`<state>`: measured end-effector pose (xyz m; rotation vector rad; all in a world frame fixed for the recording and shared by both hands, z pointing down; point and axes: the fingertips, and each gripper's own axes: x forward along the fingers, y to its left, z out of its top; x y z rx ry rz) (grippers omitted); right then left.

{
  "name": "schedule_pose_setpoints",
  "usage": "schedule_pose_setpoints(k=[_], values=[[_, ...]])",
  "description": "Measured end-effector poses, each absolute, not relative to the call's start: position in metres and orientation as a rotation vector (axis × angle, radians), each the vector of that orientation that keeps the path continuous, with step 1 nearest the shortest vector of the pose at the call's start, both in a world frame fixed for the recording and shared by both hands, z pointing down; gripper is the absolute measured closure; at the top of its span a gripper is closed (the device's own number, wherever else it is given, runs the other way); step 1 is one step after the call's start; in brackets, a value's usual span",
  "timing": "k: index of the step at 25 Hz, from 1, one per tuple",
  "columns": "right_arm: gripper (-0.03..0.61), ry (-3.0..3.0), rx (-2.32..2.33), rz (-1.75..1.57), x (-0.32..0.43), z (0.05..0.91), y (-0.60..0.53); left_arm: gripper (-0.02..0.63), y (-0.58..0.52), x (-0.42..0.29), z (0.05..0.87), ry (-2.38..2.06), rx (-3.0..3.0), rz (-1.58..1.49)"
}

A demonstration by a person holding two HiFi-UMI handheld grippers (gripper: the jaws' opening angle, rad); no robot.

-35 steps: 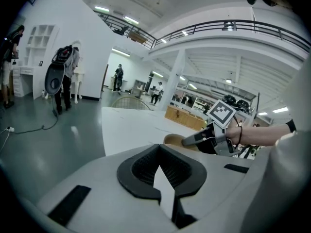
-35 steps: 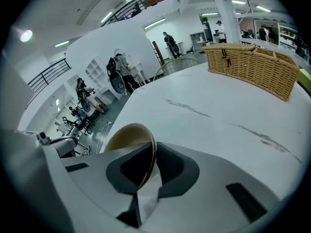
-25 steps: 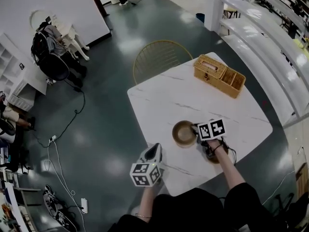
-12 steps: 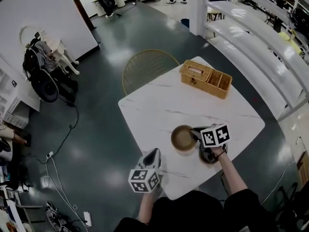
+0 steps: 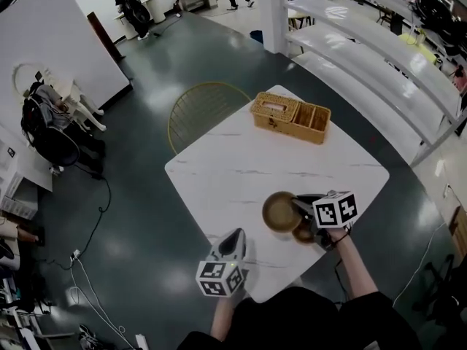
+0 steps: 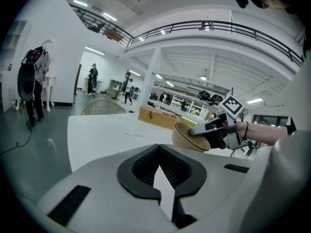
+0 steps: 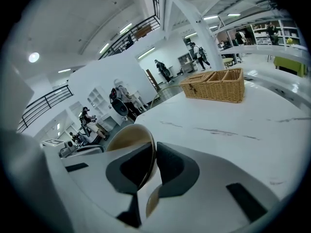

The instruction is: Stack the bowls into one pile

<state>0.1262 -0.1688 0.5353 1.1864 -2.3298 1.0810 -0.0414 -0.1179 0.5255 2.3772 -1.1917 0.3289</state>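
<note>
My right gripper (image 5: 298, 204) is shut on the rim of a tan bowl (image 5: 281, 211) and holds it tilted above the white marble table (image 5: 241, 166) near the front edge. A second, darker bowl (image 5: 303, 233) sits on the table just below and to the right, partly hidden by the gripper. In the right gripper view the held bowl (image 7: 131, 144) stands edge-on between the jaws of the right gripper (image 7: 153, 164), with the lower bowl (image 7: 151, 200) showing beneath. My left gripper (image 5: 232, 238) hovers at the table's front edge, shut and empty; its own view shows the held bowl (image 6: 194, 137) ahead.
A wicker basket (image 5: 290, 117) stands at the table's far side. A round wire chair (image 5: 204, 111) is pushed against the far left edge. Cables and a bag-laden rack (image 5: 51, 133) are on the dark floor to the left.
The right gripper has lifted the tan bowl off the table and carried it toward the second bowl. The left gripper has shifted a little along the front edge.
</note>
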Motion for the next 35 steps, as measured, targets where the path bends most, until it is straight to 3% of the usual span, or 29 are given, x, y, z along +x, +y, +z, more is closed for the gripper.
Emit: schedule_pose_setpoints(k=[35], values=[[0.543, -2.102, 1.388, 1.171, 0.207, 0.577, -0.099, 0.598, -0.108, 0.027, 0.542, -0.936, 2.464, 0.448]])
